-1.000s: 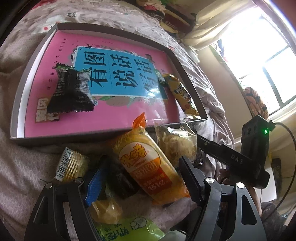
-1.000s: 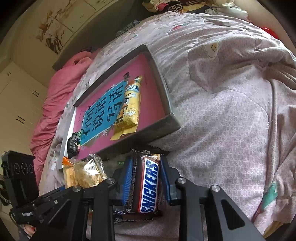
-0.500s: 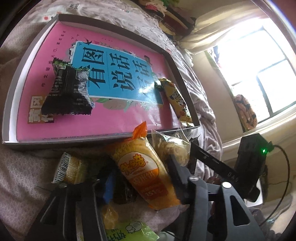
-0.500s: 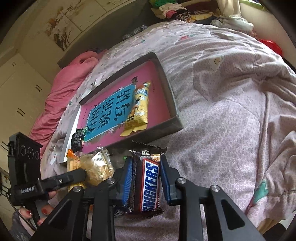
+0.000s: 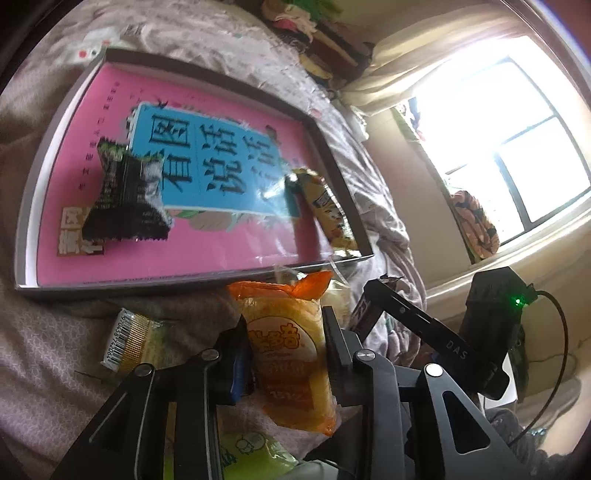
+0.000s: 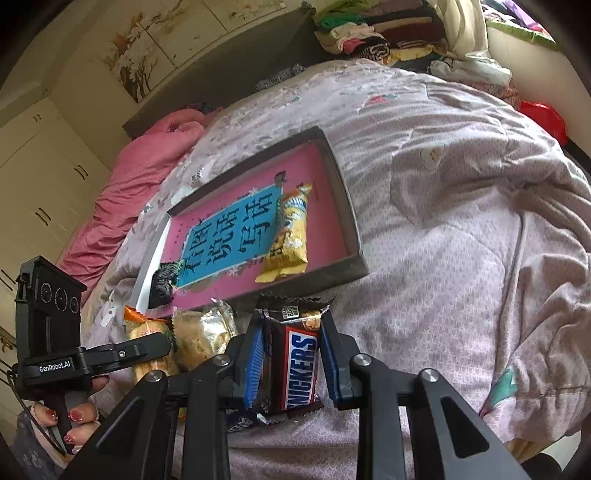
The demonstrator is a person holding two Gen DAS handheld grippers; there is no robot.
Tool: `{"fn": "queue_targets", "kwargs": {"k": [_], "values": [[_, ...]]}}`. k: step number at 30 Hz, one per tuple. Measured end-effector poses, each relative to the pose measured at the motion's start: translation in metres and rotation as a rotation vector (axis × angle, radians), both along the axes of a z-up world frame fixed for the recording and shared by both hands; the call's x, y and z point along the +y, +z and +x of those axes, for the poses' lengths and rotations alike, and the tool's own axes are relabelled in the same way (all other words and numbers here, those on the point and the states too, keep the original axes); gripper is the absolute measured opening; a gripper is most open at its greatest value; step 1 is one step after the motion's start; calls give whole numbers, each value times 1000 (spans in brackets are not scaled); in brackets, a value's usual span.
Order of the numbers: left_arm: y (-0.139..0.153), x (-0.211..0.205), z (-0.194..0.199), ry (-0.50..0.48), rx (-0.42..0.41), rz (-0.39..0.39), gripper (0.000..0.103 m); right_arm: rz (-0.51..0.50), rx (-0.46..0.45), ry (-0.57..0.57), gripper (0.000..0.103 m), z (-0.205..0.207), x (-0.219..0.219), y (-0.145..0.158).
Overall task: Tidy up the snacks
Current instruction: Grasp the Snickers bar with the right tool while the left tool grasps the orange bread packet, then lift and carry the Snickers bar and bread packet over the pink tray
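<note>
Left gripper (image 5: pixel 288 354) jaws closing on the orange pack (image 5: pixel 291 354); right gripper (image 6: pixel 291 363) grasps the Snickers (image 6: pixel 297 369), both over the bed (image 6: pixel 443 258). Tray (image 6: pixel 354 236) holds two snacks; several left by its near edge.

Quilted bedspread (image 6: pixel 461 240), pink duvet (image 6: pixel 147 162), bright window (image 5: pixel 517 140), heaped clothes (image 6: pixel 373 33), white wardrobe (image 6: pixel 40 162)

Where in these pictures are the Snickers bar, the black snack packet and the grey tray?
Snickers bar (image 6: pixel 300 369): right wrist view, on the blue lettering.
Black snack packet (image 5: pixel 127 201): left wrist view, middle of the wrapper.
Grey tray (image 6: pixel 352 229): right wrist view, on its right wall.
</note>
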State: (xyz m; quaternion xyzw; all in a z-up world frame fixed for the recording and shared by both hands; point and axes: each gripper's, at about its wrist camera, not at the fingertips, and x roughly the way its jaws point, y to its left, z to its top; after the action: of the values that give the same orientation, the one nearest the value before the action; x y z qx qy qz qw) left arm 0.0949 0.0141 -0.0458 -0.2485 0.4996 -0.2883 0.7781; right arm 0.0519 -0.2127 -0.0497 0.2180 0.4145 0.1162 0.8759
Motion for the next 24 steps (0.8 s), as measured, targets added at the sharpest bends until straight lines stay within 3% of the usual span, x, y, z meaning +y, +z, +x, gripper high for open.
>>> {"fn": "queue_targets", "kwargs": {"k": [24], "values": [[48,24,-16,74,-195,58,35,-27,-126,23,29,-8,11,41]]}}
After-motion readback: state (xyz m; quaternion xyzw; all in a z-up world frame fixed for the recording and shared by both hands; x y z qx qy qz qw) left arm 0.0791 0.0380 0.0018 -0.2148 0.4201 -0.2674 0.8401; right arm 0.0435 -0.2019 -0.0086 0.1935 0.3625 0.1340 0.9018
